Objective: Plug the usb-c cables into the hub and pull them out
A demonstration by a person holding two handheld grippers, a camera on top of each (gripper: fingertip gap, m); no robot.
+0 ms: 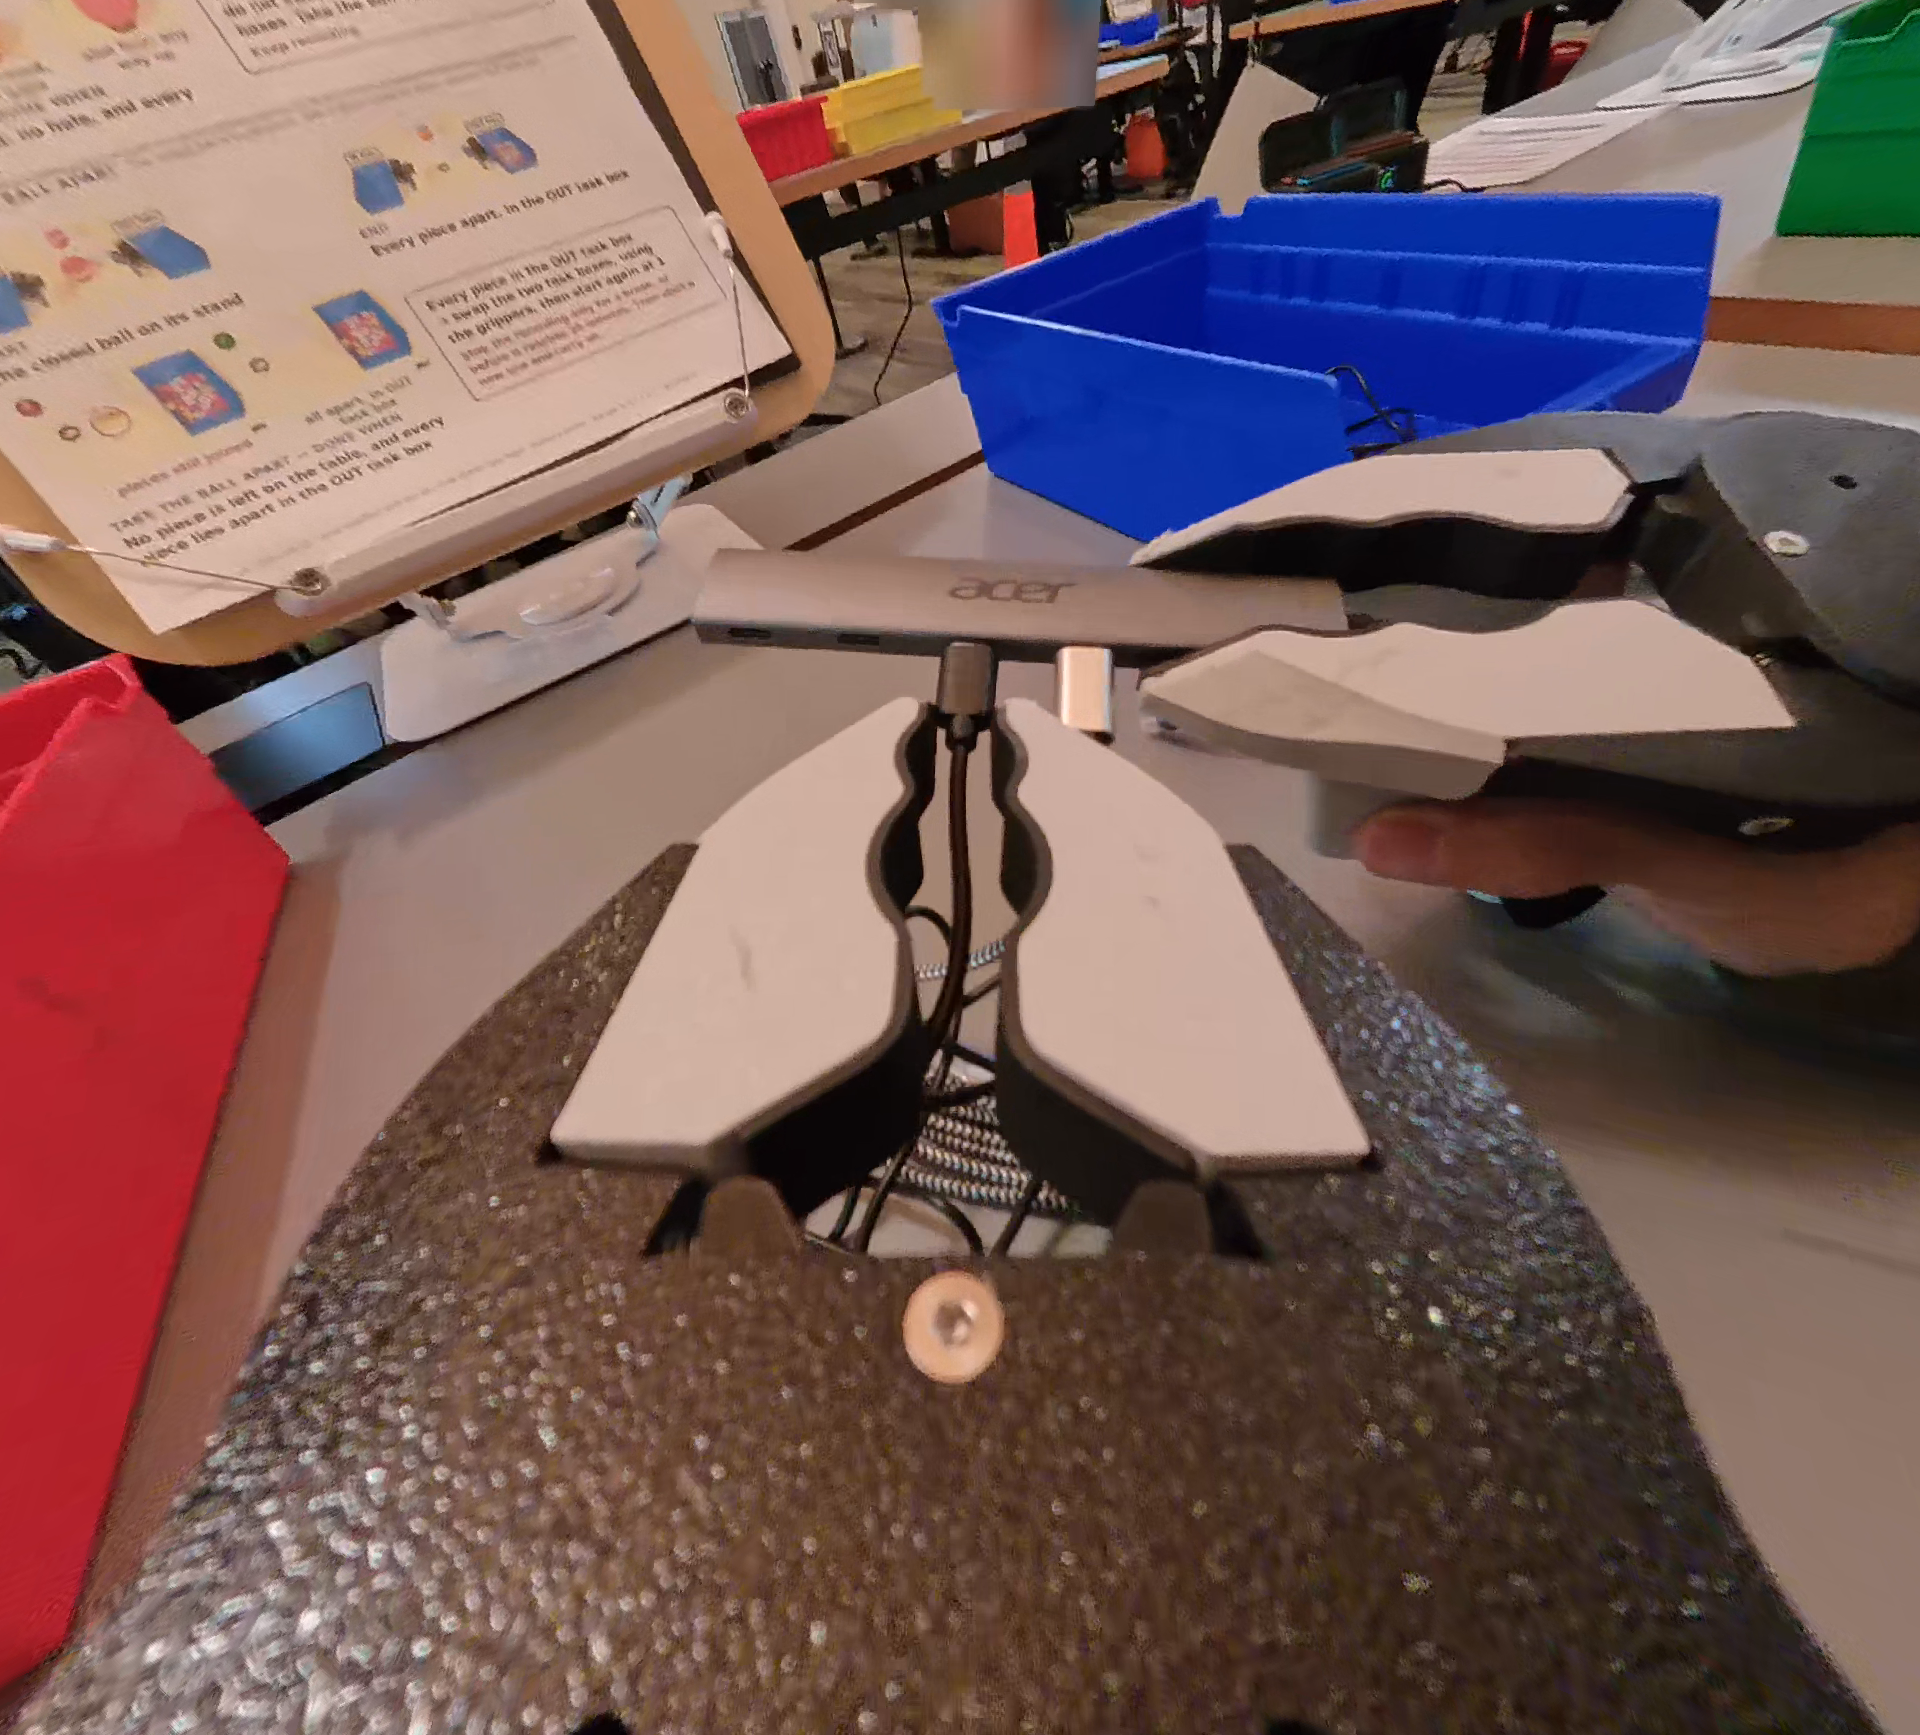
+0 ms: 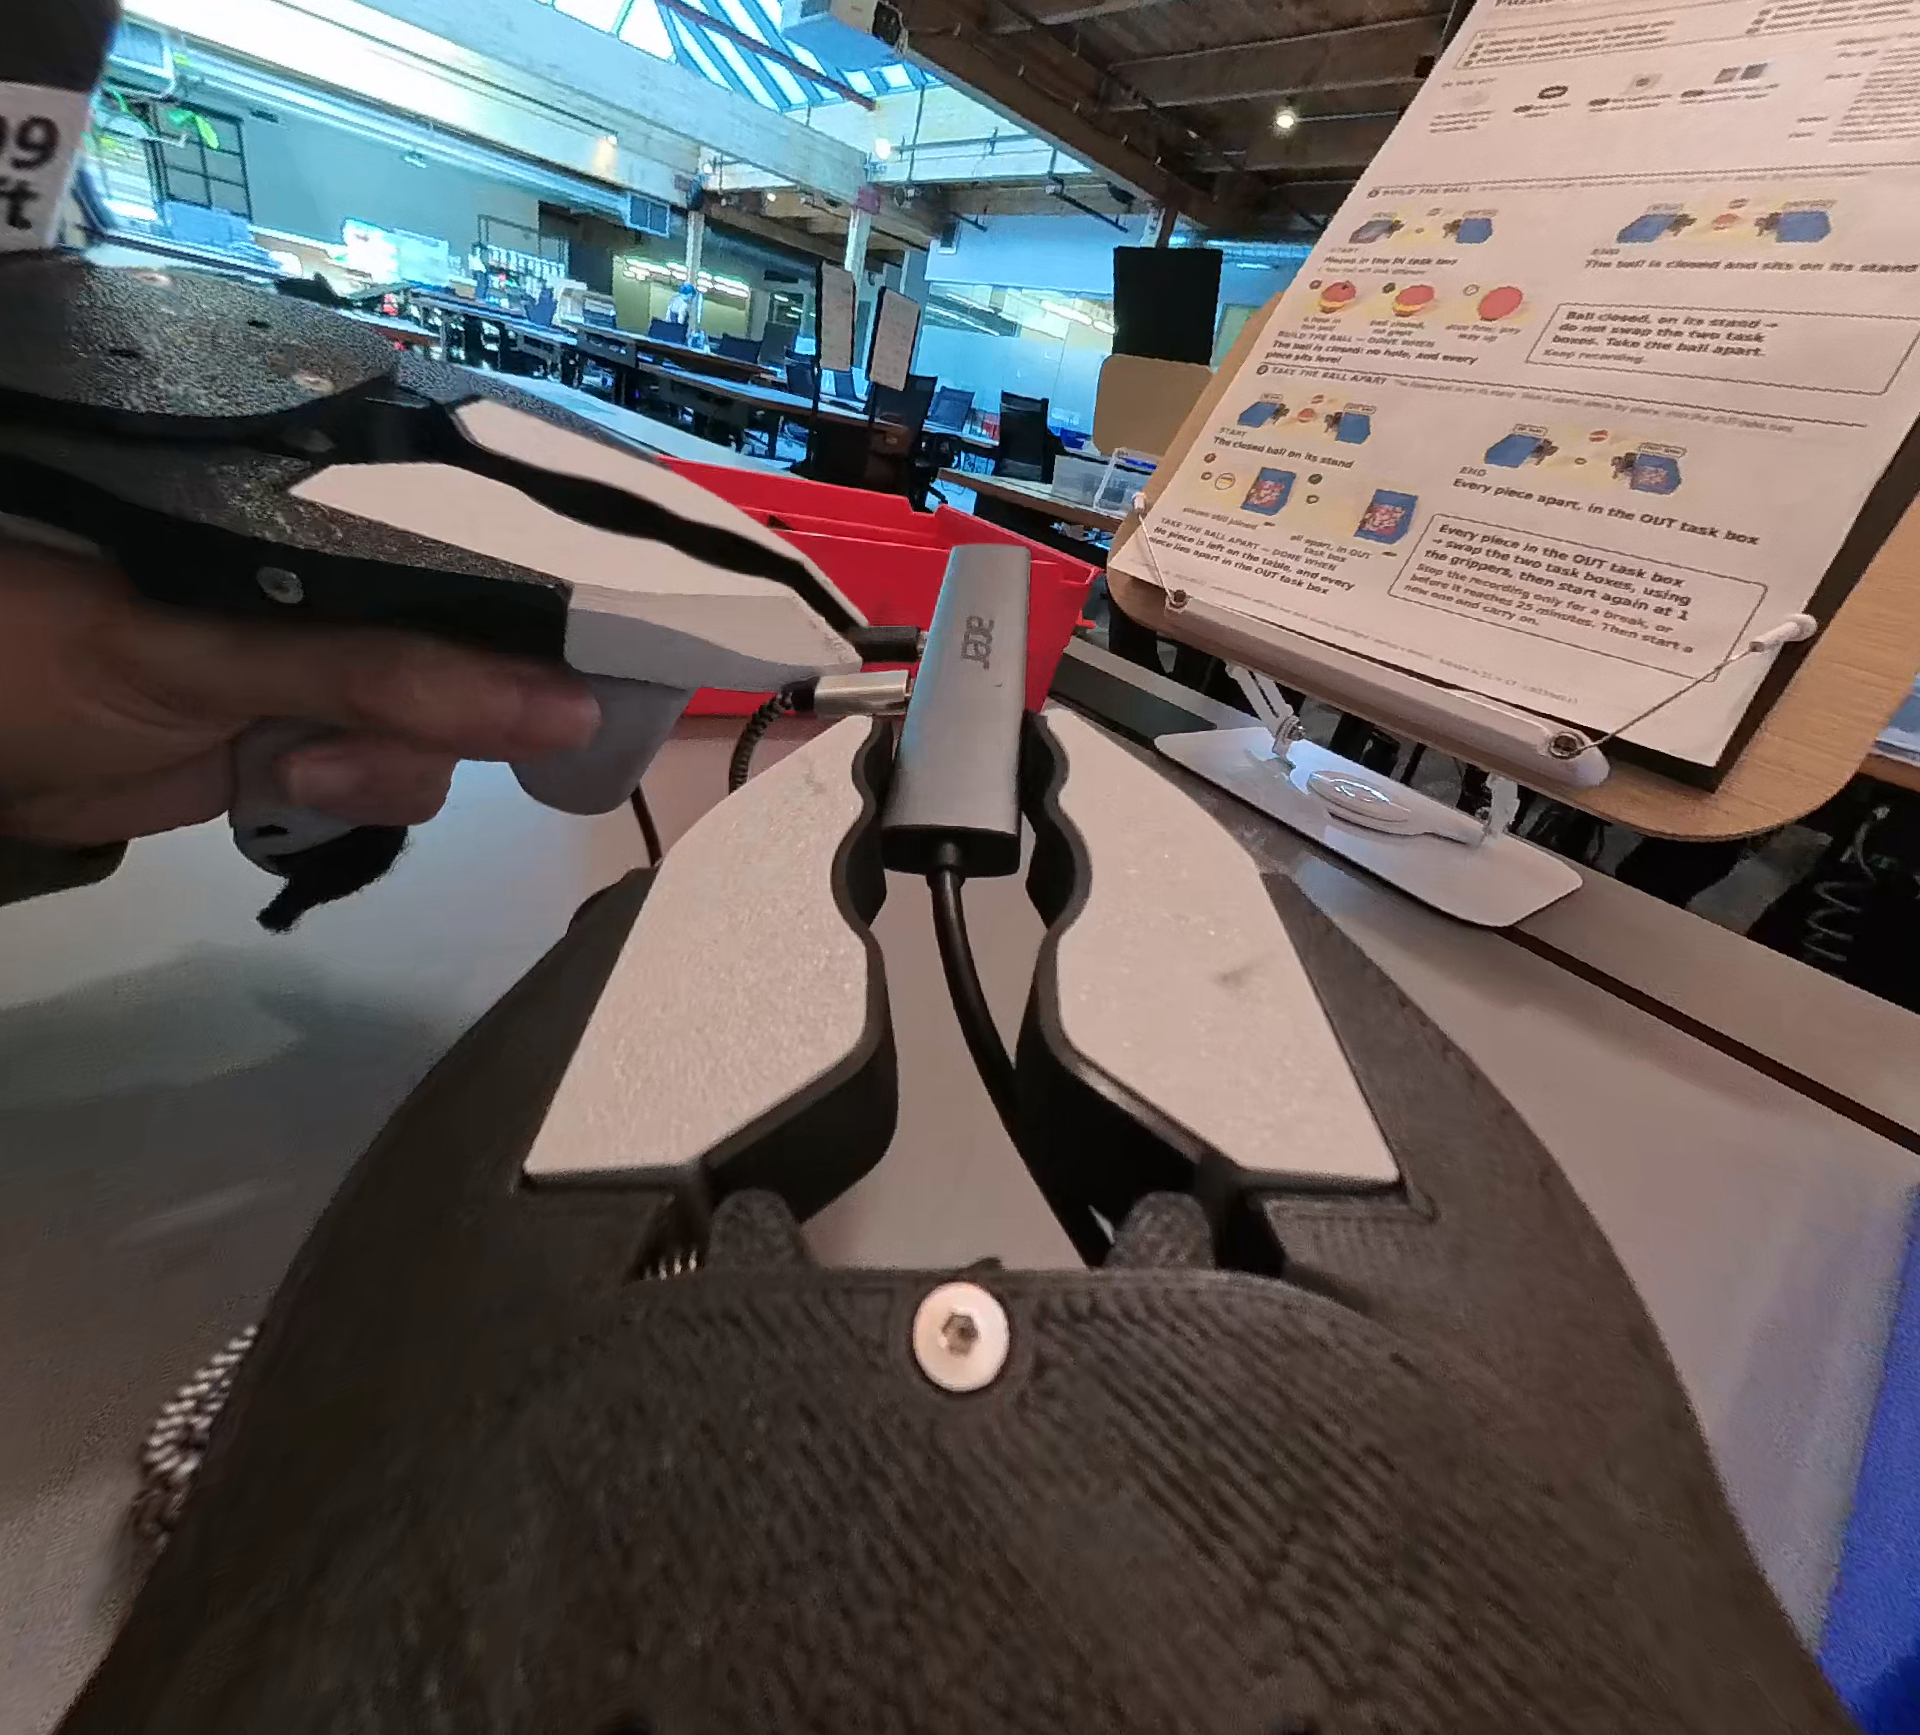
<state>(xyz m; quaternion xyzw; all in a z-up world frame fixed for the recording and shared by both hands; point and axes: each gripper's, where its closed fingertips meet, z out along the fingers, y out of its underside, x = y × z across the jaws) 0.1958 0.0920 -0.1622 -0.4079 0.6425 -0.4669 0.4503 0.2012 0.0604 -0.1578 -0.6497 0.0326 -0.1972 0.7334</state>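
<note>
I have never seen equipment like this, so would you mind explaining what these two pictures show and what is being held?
These are two hand-held grippers, each squeezed by a person's hand, each with a camera looking forward along its two fingers. One picture is from the left gripper, the other from the right gripper, so each gripper also appears in the other's view.

The right gripper is shut on a grey hub and holds it above the grey table. The left gripper is shut on a dark cable plug seated in the hub's side; a silver plug sits beside it.

Around them are a red bin, a blue bin and an instruction sheet on a stand.
</note>
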